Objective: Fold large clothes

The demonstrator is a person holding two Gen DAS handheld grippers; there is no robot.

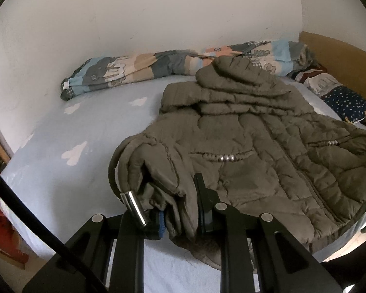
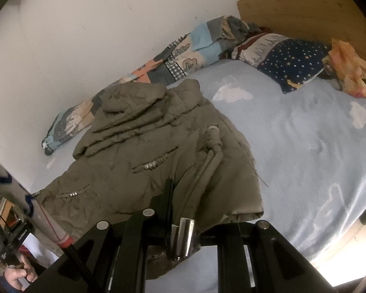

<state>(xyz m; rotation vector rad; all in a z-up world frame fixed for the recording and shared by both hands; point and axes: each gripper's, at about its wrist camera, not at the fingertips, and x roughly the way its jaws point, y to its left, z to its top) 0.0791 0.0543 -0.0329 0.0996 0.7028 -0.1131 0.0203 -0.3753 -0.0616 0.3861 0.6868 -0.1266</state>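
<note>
One olive-grey quilted padded jacket (image 1: 251, 141) lies spread on the bed, front side up, hood bunched at the far end, its near hem raised off the sheet. The left gripper (image 1: 175, 202) is clenched on a bunched fold of the jacket's near edge; the right gripper (image 2: 180, 207) is likewise clamped on the hem at the opposite near corner, fabric pinched between its fingers. Two beaded pocket trims (image 1: 222, 157) show on the jacket front, ahead of the left gripper. Beyond the jacket, one rolled patchwork quilt in blue, peach and grey (image 1: 139, 73) runs along the white wall (image 1: 134, 12). Ahead and to the right of the right gripper sit one navy star-print pillow (image 2: 295, 63) and one crumpled orange cloth (image 2: 349, 70), against a tan wooden headboard (image 2: 305, 7). The surface is a pale blue bed sheet with white cloud shapes (image 2: 305, 134). A person's hand (image 2: 17, 276) is partly cut off at the lower left of the right wrist view. The jacket's sleeves are folded under or hidden and cannot be counted.
</note>
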